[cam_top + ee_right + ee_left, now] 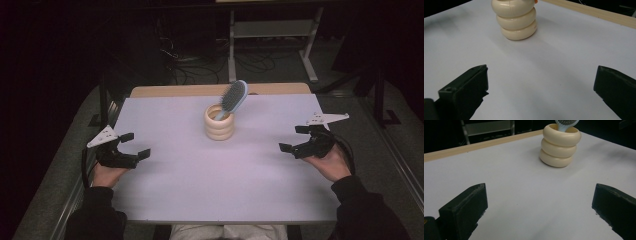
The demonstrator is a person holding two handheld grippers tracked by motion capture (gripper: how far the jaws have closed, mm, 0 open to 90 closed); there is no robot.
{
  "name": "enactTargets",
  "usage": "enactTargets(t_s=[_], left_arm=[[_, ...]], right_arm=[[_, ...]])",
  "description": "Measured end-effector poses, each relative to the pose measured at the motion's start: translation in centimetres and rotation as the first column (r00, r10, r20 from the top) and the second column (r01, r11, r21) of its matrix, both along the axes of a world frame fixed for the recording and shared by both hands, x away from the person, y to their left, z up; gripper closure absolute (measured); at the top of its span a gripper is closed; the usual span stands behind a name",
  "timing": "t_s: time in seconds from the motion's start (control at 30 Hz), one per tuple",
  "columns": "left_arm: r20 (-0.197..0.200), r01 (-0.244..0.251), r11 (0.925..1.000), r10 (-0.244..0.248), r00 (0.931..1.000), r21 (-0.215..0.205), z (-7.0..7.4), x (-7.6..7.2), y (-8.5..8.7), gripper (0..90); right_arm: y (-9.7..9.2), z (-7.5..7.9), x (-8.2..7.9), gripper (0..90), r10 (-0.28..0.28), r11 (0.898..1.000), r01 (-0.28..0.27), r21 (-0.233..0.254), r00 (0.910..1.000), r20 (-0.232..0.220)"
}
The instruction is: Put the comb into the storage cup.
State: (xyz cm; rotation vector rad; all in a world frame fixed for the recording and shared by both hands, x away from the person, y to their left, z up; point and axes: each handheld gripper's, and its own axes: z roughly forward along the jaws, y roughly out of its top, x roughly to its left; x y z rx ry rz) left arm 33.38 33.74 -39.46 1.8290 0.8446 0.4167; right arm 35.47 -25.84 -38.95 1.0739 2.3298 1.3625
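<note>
The white table (200, 190) carries a cream ribbed holder (219, 122) of three stacked rings, standing upright toward the far side, near the middle. Well to the holder's left and nearer the person, the left gripper (135, 145) rests at the table's edge, jaws wide apart and holding nothing; the right gripper (295, 138) sits well to the holder's right, jaws likewise spread (both point inward). A blue hairbrush (233, 97) stands handle-down in the holder, its bristled head leaning right.

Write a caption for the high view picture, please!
A blue hairbrush stands in a cream ringed holder while two open claws, left and right, wait apart.
</note>
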Motion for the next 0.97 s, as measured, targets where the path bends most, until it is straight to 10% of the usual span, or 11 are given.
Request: enactTargets(t_s=[0.63, 0.97], left_arm=[[0.007, -0.011, 0.9999, 0.011, 0.9999, -0.012, 0.2, 0.0, 0.4, 0.1], [0.004, -0.019, 0.9997, 0.019, 0.9998, -0.014, 0.1, 0.0, 0.4, 0.1]], right_arm=[[-2.5, -2.8, -2.6, 0.0, -0.114, 0.993, 0.114, -0.03, 0.9932, 0.025], [-1.9, -3.6, -2.5, 0.0, -0.09, 0.993, 0.088, -0.083, 0.9958, -0.018]])
